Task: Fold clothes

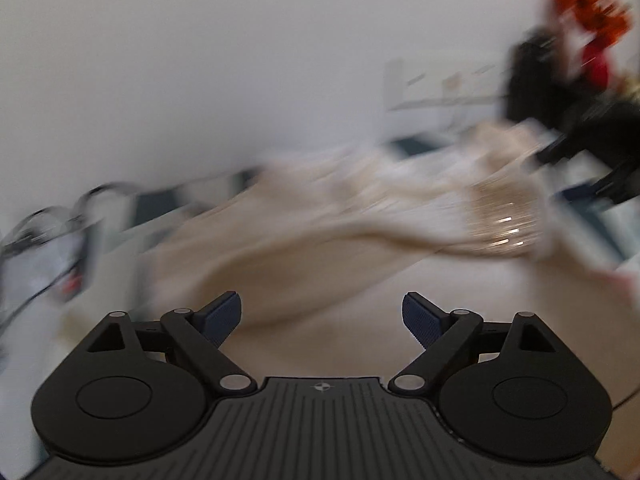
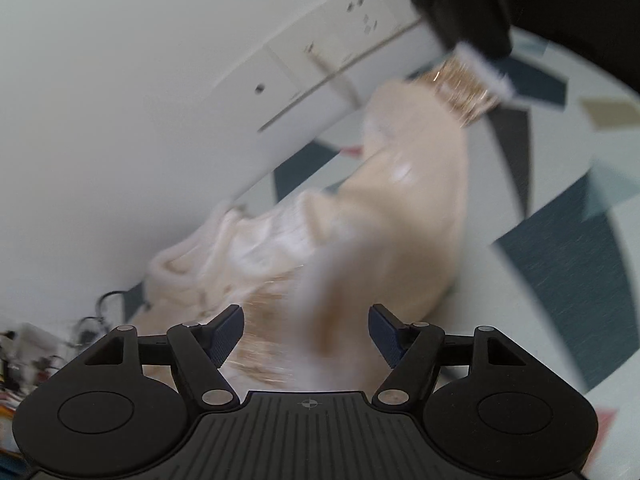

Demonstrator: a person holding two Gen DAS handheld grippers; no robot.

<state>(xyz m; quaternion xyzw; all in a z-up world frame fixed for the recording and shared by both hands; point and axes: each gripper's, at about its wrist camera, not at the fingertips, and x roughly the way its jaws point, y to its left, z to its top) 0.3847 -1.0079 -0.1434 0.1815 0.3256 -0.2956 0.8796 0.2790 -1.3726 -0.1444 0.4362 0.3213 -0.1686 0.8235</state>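
Ahead, cream garment [image 1: 304, 236] lies beyond left tool [image 1: 322, 316].

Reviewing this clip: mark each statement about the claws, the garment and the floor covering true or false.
1. The left claw is open. True.
2. The right claw is clamped on fabric. False: its jaws stand apart, holding nothing.
3. The garment is a cream sweater with glittery gold patches. True.
4. The sweater lies neatly folded. False: it is rumpled and spread out.
5. The sweater lies on a rug with dark blue shapes. True.
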